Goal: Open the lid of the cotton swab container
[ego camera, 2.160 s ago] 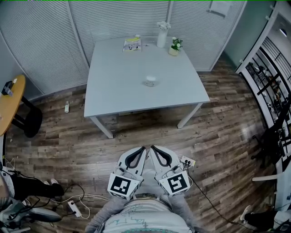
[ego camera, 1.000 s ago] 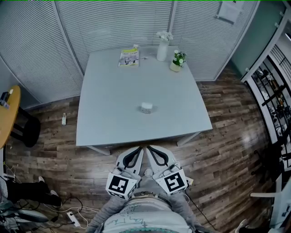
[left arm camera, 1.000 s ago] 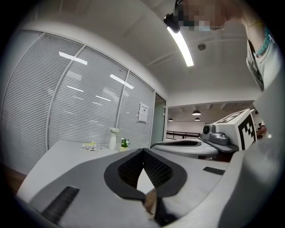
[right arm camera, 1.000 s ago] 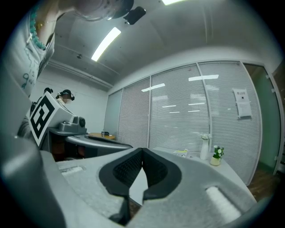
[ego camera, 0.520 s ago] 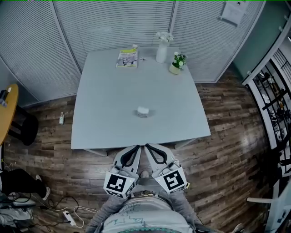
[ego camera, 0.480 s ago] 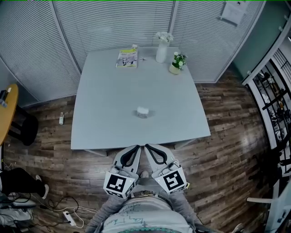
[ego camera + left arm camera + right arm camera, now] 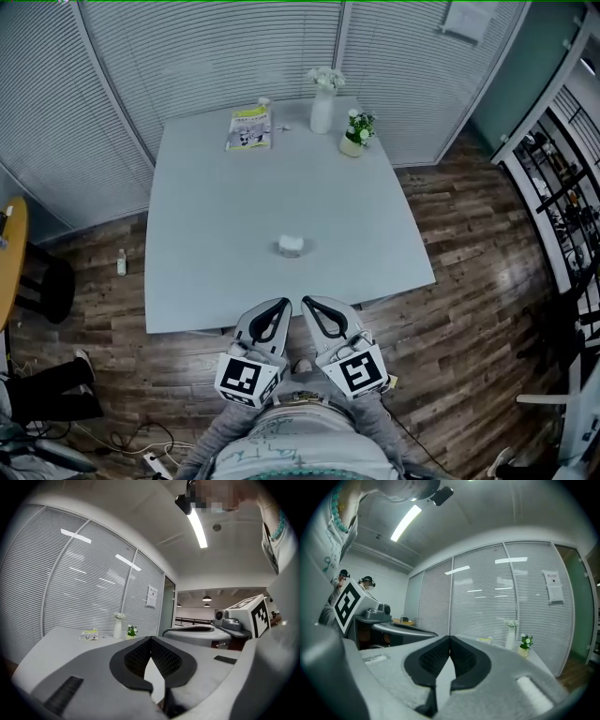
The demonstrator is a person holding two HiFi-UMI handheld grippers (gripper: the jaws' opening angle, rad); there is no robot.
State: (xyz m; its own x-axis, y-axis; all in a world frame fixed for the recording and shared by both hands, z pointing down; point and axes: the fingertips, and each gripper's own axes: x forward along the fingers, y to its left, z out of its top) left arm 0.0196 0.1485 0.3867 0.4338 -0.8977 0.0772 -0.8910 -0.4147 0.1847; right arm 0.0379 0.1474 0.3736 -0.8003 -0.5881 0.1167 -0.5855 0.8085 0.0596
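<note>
Slatted blinds [image 7: 216, 56] close off the far side of the pale table [image 7: 206, 216]; wood floor [image 7: 469, 281] lies open to its right. The cotton swab container [image 7: 291, 246] sits near the table's middle, small, its lid hard to make out, and only the head view shows it. My left gripper [image 7: 282, 303] and right gripper [image 7: 306, 302] are side by side at the near edge, fingers pressed together on nothing. Their own views show the far-edge vase [image 7: 117, 626] and plant [image 7: 131, 631].
</note>
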